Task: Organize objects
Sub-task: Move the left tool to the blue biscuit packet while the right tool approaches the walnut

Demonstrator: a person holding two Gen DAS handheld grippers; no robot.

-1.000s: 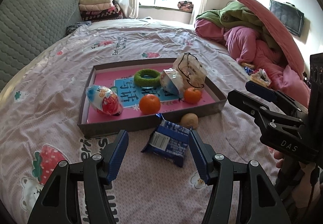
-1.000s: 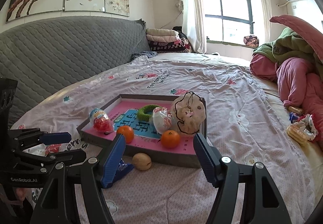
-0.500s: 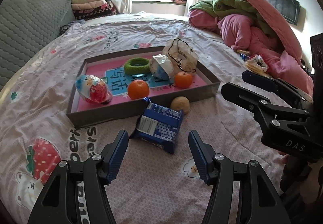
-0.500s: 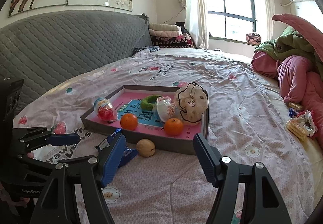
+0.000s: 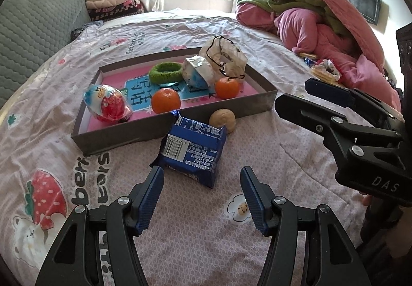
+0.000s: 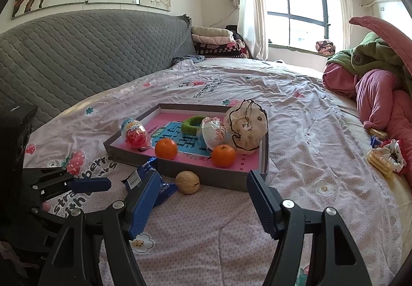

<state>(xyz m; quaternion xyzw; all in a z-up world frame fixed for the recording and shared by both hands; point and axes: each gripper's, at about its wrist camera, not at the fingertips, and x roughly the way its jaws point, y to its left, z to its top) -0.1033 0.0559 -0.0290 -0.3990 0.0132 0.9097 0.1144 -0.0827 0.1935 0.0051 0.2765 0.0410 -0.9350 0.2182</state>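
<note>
Two handheld grippers hover over a pink printed bedsheet (image 5: 231, 247), both with jaws spread and holding nothing. The left gripper (image 5: 200, 196) points at a blue snack packet (image 5: 193, 150) lying on the sheet just ahead of its fingertips, its far end leaning against the near wall of a shallow grey box tray (image 5: 123, 134). Just right of the packet, a walnut (image 5: 222, 120) rests on the sheet beside the same wall. The right gripper (image 6: 203, 198) hangs open farther right, its left finger overlapping the packet in its own view. Inside the tray lie two tangerines, one (image 5: 166, 100) near the front wall's middle and another (image 5: 227, 87) toward the right wall, a toy egg (image 5: 106, 103) at the front left corner, a green hair tie (image 5: 166, 72), a foil-wrapped snack (image 5: 197, 72) and a clear drawstring pouch (image 5: 224, 57) at the far right corner.
</note>
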